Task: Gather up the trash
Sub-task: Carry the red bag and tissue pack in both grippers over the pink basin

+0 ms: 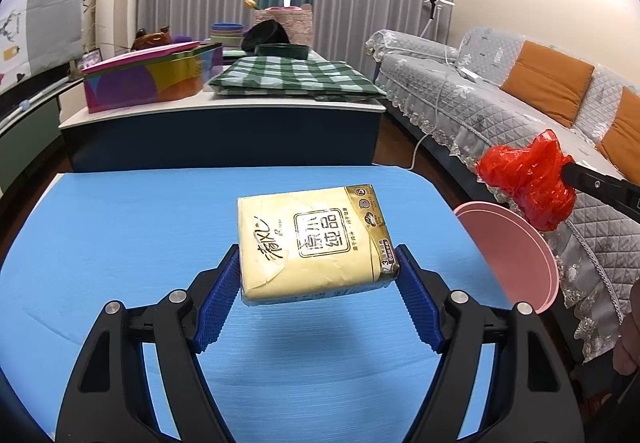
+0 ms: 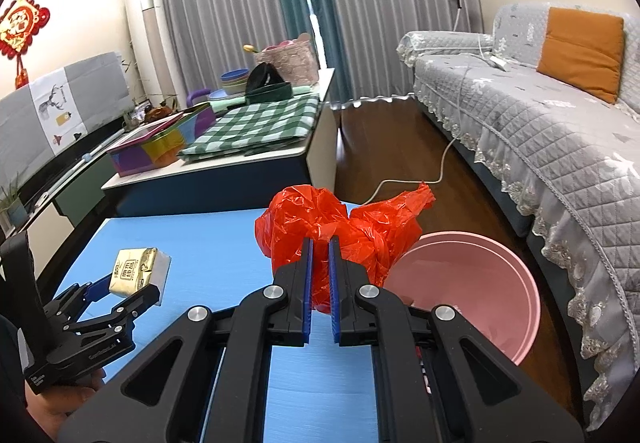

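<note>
Left hand-held gripper (image 1: 318, 263) has the tissue pack (image 1: 314, 241) pinched between its blue ribbed pads, one pad on each long side, and the pack hangs clear above the blue worktop (image 1: 120, 243), casting a shadow below. The wrapper is pale yellow with a gold panel; brush script runs down the near side, and a square frame holds four Chinese characters that look like 原木纯品. The smaller print along the gold strip is too fine to read.

Over to the right hand-held gripper (image 2: 320, 283): jaws nearly together, squeezing a crumpled red plastic bag (image 2: 340, 231) that bulges ahead of the fingertips. No writing shows on it. Just ahead and to the right of this gripper, the pink bin (image 2: 480, 275) stands open beside the worktop edge, the bag held close to its near rim.

From the right wrist view, the tissue pack sits far left, in the other gripper's grasp.
</note>
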`<control>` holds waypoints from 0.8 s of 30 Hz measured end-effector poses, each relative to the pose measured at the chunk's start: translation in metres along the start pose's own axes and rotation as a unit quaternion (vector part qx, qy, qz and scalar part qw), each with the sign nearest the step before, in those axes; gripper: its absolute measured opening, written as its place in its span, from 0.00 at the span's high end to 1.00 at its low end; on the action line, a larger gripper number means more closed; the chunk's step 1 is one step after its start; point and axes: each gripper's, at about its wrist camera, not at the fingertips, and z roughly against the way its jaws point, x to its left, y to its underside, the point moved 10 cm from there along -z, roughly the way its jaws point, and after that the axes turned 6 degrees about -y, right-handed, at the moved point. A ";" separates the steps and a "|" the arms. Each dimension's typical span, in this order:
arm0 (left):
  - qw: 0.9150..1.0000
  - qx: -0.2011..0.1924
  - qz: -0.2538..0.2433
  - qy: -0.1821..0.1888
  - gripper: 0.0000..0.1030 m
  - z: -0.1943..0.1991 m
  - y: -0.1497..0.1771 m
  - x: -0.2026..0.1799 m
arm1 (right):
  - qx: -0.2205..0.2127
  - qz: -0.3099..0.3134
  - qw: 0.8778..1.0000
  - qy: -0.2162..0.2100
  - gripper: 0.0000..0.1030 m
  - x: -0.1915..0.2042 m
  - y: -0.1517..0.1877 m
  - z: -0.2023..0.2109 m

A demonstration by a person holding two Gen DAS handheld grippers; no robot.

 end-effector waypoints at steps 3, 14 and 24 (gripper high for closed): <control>1.000 0.001 -0.004 0.006 0.30 -0.002 0.000 -0.008 | -0.003 -0.006 1.000 0.007 0.93 -0.009 -0.001 0.003; 0.999 0.003 -0.012 0.030 0.30 -0.010 -0.005 -0.036 | -0.004 -0.022 0.999 0.030 0.93 -0.041 0.001 0.004; 0.998 0.005 -0.032 0.052 0.30 -0.024 -0.016 -0.070 | -0.006 -0.054 0.997 0.050 0.93 -0.074 0.000 0.001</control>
